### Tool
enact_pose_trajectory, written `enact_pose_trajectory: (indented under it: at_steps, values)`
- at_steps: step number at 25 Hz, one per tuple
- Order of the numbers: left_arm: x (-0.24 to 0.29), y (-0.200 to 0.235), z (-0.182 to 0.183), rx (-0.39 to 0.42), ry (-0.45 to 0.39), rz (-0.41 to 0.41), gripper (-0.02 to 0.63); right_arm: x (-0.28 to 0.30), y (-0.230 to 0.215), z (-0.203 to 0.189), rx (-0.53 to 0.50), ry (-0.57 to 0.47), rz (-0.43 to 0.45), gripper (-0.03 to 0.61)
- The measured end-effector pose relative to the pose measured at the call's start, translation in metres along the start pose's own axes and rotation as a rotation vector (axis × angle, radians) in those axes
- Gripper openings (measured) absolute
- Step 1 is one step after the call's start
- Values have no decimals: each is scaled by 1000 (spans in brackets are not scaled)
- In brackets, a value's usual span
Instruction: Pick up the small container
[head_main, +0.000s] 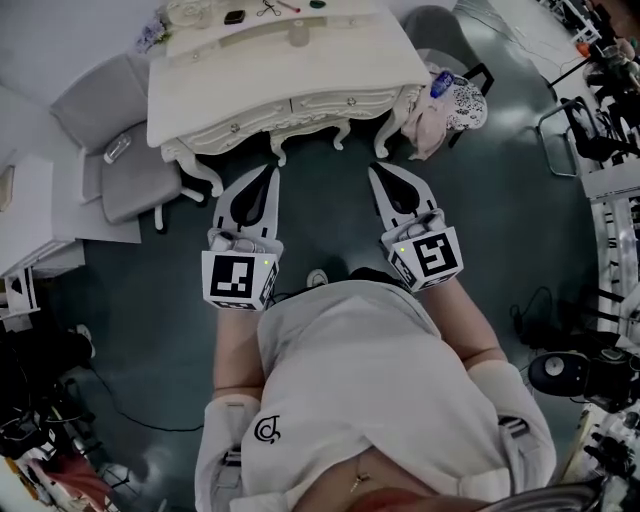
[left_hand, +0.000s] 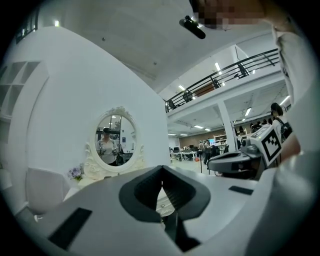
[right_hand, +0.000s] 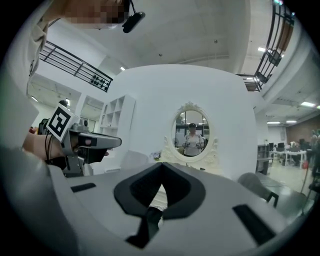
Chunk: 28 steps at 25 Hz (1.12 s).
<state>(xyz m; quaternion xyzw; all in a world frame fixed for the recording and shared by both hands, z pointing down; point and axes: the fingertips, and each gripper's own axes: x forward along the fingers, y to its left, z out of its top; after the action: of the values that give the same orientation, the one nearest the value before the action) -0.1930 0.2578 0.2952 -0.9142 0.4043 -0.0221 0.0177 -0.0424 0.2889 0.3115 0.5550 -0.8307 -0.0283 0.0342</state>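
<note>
I'm holding both grippers in close to my white shirt. The left gripper (head_main: 271, 172) is sitting with its jaws pressed together on nothing, and the right gripper (head_main: 377, 172) is showing the same, closed and empty.

Just past the tips, the white carved dressing table (head_main: 330, 65) is standing. The small pale cylindrical container (head_main: 298, 32), as I'm reading it, is waiting well apart from both grippers near the table's far edge, right of a small dark object (head_main: 235, 17).

I'm planning on opening one gripper before reaching, travelling high over the front edge, then lowering with a jaw on either side of it.

Farthest, the oval white-framed mirror (right_hand: 192, 132) is reflecting me.
</note>
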Motion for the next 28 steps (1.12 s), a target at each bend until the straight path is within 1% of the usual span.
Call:
enact_pose_trajectory:
  at_steps: [3, 6, 10, 13, 17, 20, 24, 28]
  values:
    - [3, 15, -11, -29, 17, 16, 14, 9, 1, -8, 18, 24, -8, 6]
    - [12, 20, -20, -55, 28, 14, 14, 20, -5, -13, 16, 43, -3, 6]
    - [36, 35, -30, -46, 47, 42, 14, 52, -25, -24, 27, 49, 20, 6]
    - [64, 48, -36, -52, 45, 65, 14, 81, -48, -32, 33, 39, 42, 6]
    - [120, 69, -38, -45, 51, 103, 14, 128, -89, -36, 44, 24, 89, 6]
    - [176, 87, -31, -40, 47, 129, 14, 170, -134, -38, 63, 31, 122, 6]
    - [246, 107, -27, -56, 35, 156, 14, 223, -194, -43, 94, 33, 144, 6]
    - [304, 126, -30, -48, 26, 190, 14, 267, -246, -47, 49, 16, 165, 6]
